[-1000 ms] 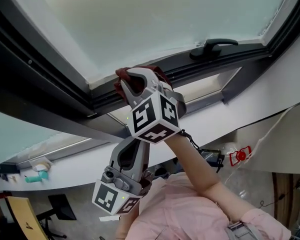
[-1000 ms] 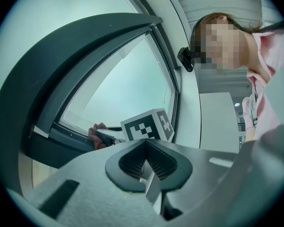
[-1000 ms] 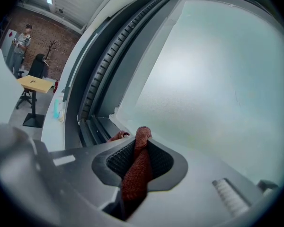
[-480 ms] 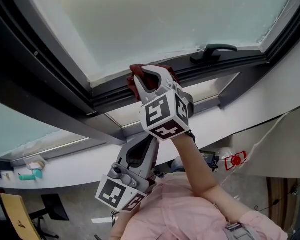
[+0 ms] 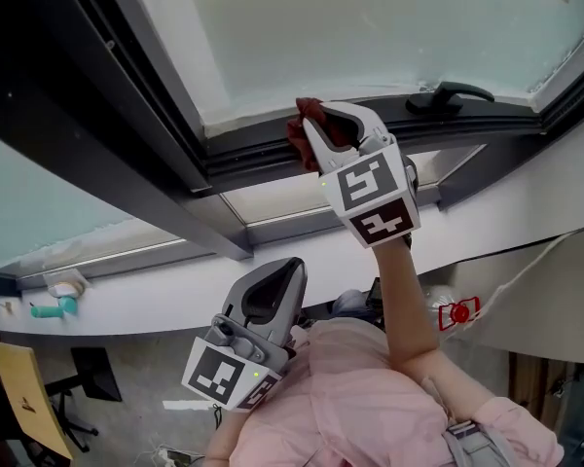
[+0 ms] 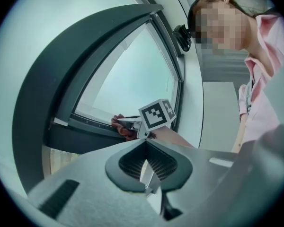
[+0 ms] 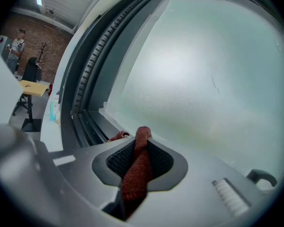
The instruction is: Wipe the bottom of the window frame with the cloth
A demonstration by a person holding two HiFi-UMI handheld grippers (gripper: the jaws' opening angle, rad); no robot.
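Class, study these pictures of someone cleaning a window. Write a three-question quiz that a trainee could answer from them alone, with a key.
1. True or false: the left tool is shut with nothing between its jaws.
2. Multiple choice: the right tool holds the red cloth against A) the middle of the glass, B) the window frame's bottom rail, C) the white sill.
3. Fill in: in the head view, the black window handle lies to the ____ of the right tool.

Key: 1 true; 2 B; 3 right.
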